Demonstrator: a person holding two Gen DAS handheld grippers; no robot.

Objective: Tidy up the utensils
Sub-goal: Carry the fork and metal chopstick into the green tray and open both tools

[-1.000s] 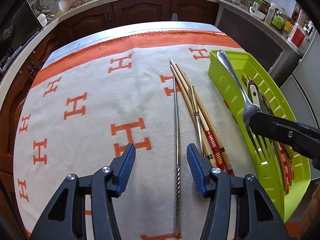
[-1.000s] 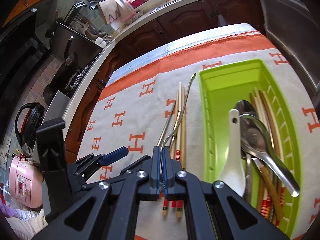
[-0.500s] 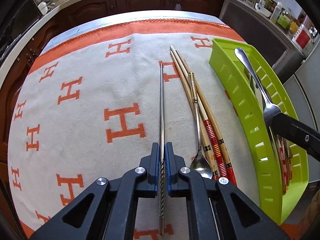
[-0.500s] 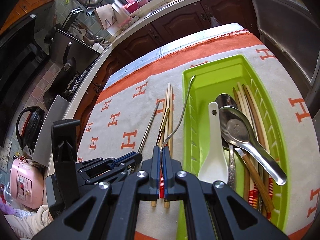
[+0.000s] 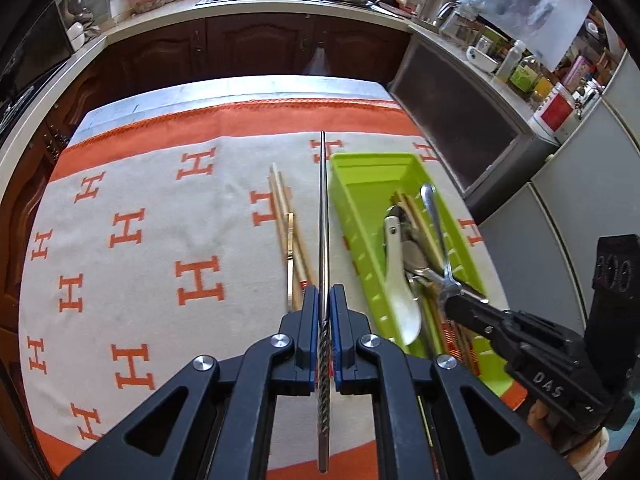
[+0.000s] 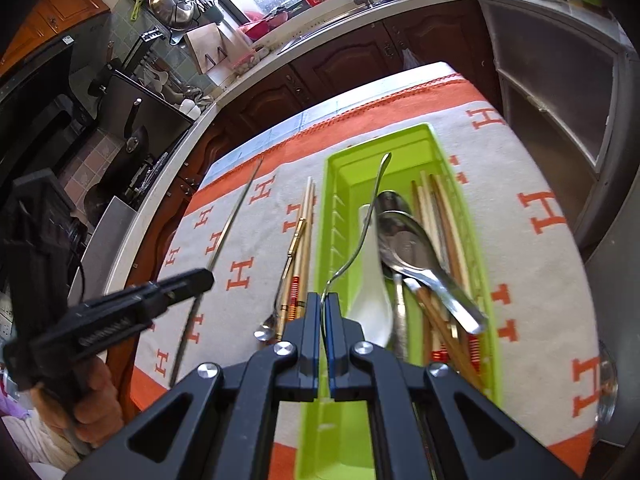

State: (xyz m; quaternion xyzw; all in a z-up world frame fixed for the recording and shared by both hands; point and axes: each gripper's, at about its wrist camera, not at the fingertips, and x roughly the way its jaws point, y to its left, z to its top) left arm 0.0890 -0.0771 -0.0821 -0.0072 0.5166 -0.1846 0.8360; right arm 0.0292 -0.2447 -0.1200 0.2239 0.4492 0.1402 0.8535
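Observation:
My left gripper [image 5: 325, 294] is shut on a thin steel chopstick [image 5: 322, 208] with a twisted end, held clear above the cloth and pointing away from me. From the right wrist view, the left gripper [image 6: 202, 278] shows at the left with the chopstick [image 6: 232, 220]. My right gripper [image 6: 323, 300] is shut on a steel fork [image 6: 362, 236] by its tines, handle curving up over the green tray [image 6: 400, 132]. The left wrist view shows that right gripper [image 5: 452, 302] and fork [image 5: 436, 220] above the tray [image 5: 360, 160].
The tray holds a white ceramic spoon [image 6: 370, 300], steel spoons [image 6: 408, 240] and wooden chopsticks. On the H-patterned cloth [image 5: 160, 240], left of the tray, lie wooden chopsticks [image 5: 280, 208] and a small gold-handled spoon [image 6: 280, 300]. Dark cabinets stand beyond the table's far edge.
My left gripper closed on the steel chopstick and lifted it off the cloth. My right gripper carried the fork to the right, from over the cloth to over the tray.

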